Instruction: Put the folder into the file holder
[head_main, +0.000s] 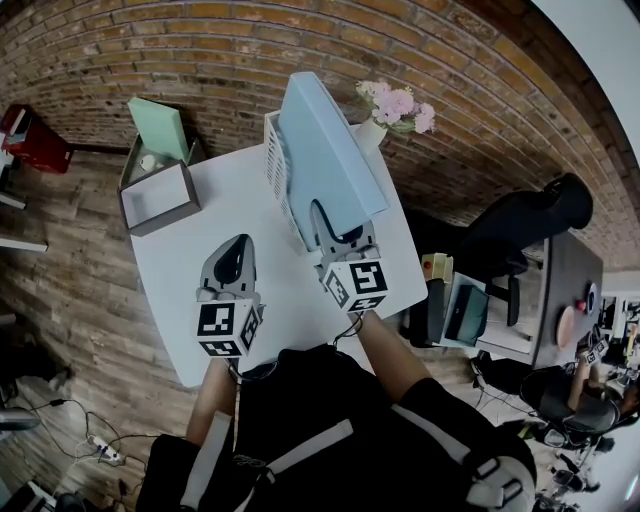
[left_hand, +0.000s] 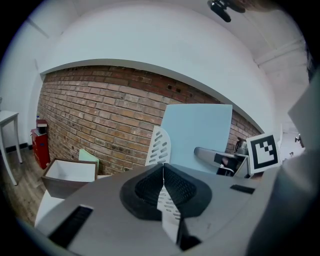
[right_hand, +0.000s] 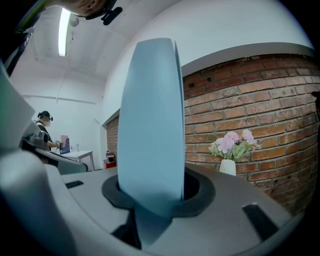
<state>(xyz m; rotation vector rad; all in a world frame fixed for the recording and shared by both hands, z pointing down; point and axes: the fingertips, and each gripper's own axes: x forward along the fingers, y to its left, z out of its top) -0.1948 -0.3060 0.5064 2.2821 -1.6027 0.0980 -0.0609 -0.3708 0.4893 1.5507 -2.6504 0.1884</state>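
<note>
Folder, pale blue, stands upright clamped in my right gripper against the white file holder on the table, while my left gripper hovers empty nearby, jaws together.

The folder is plain pale blue and stands upright on edge, its near edge clamped in the right gripper. Its lower left side meets the file holder (white, slotted sides), which stands on the table. How deep the folder sits inside can't be told.
</note>
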